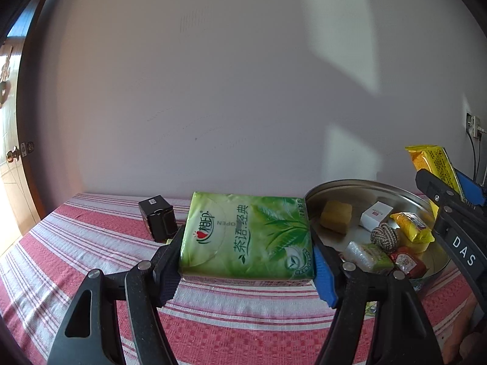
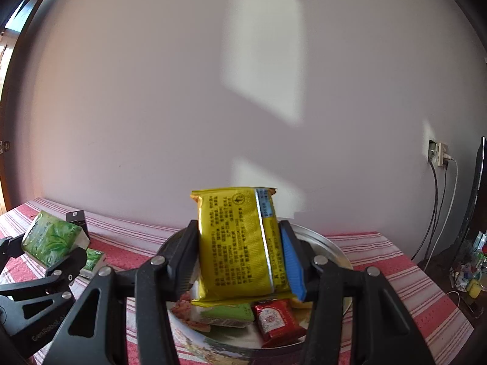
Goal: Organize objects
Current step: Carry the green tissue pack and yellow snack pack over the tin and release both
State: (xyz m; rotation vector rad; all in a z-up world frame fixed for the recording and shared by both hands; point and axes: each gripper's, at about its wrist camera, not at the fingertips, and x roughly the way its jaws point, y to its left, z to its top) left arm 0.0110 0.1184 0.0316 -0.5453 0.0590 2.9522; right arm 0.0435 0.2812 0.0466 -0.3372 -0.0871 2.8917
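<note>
My left gripper (image 1: 246, 261) is shut on a green tissue pack (image 1: 246, 237) and holds it above the red striped tablecloth (image 1: 91, 243), left of a round metal tray (image 1: 365, 191). The pack also shows in the right wrist view (image 2: 51, 240). My right gripper (image 2: 240, 258) is shut on a yellow snack packet (image 2: 240, 243) and holds it above the tray (image 2: 331, 249). In the left wrist view the packet (image 1: 432, 161) sticks up at the far right.
The tray holds a yellow sponge block (image 1: 336, 216), a white box (image 1: 376, 214), a rope ball (image 1: 385, 235), a yellow packet (image 1: 412, 226), a green packet (image 1: 371, 257) and a red packet (image 2: 277, 319). A black box (image 1: 156, 217) stands behind the tissue pack. A wall socket (image 2: 438, 153) with cables is at the right.
</note>
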